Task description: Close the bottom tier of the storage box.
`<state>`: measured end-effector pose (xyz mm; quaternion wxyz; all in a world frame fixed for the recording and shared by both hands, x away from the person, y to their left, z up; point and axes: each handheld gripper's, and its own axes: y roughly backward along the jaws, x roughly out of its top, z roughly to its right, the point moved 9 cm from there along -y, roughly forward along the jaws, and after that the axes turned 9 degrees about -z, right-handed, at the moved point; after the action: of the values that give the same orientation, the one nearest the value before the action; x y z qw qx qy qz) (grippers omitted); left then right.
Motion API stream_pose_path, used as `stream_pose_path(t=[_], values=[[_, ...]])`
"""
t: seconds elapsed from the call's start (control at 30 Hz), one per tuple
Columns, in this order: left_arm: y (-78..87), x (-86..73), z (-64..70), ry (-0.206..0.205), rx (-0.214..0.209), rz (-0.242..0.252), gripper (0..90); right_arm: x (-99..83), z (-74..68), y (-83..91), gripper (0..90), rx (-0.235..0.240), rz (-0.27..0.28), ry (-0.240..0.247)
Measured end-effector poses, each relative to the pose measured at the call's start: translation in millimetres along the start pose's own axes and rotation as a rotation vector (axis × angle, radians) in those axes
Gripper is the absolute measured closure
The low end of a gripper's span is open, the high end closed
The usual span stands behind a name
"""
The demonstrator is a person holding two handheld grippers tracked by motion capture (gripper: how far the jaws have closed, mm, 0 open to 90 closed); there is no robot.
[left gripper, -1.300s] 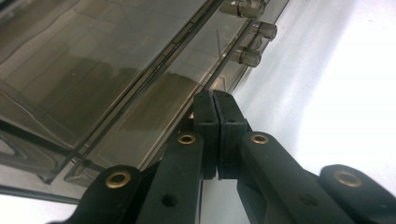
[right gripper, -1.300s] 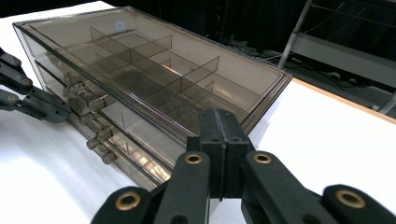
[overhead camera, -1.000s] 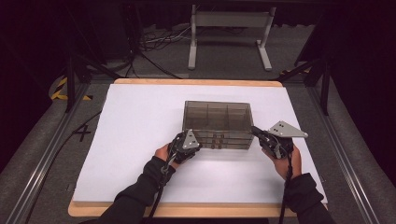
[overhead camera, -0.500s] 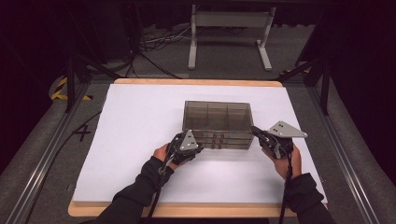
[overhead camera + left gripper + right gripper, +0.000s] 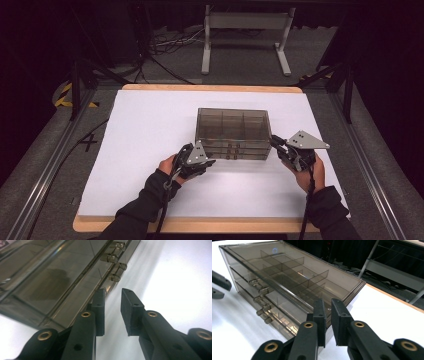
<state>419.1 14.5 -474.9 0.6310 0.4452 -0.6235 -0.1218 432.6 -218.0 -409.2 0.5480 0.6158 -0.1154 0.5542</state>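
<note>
A smoky see-through drawer box (image 5: pixel 232 131) stands at the middle of the white table top (image 5: pixel 135 150). Small clear knobs (image 5: pixel 113 267) stick out of its drawer fronts. My left gripper (image 5: pixel 204 161) is low at the box's front left corner. In the left gripper view its jaws (image 5: pixel 113 293) stand a little apart beside the lowest drawer front, with nothing between them. My right gripper (image 5: pixel 278 146) is at the box's front right corner. Its jaws (image 5: pixel 328 303) are almost together, right in front of that corner of the box (image 5: pixel 294 277). The left gripper (image 5: pixel 218 286) shows at the edge there.
The white top lies on a wooden board with grey rails (image 5: pixel 45 165) along both sides. A metal stand (image 5: pixel 245 30) and cables (image 5: pixel 165 45) are on the floor beyond the far edge. Bare white surface spreads left of the box.
My left gripper has sunk slightly toward the lower front of the box. The right gripper and the box have stayed put.
</note>
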Motion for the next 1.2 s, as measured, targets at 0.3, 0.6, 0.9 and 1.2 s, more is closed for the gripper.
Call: stream_pose_path(t=[0.3, 0.6, 0.9, 1.2], values=[[14.8, 3.0, -3.3, -0.01, 0.021, 0.019, 69.6, -3.5, -3.7, 9.2, 72.9, -0.018, -0.008, 0.035], [28.1, -3.1, -10.1, -0.014, 0.031, 0.031, 65.3, -12.6, -5.9, 12.0, 65.8, -0.016, -0.031, 0.042], [42.2, -13.6, -20.5, -0.002, 0.069, 0.032, 57.5, -24.3, -4.8, 17.9, 57.9, -0.013, -0.043, 0.05], [47.2, -23.1, -23.6, 0.01, 0.077, 0.029, 48.8, -35.1, -10.0, 20.6, 47.6, 0.011, -0.066, 0.08]])
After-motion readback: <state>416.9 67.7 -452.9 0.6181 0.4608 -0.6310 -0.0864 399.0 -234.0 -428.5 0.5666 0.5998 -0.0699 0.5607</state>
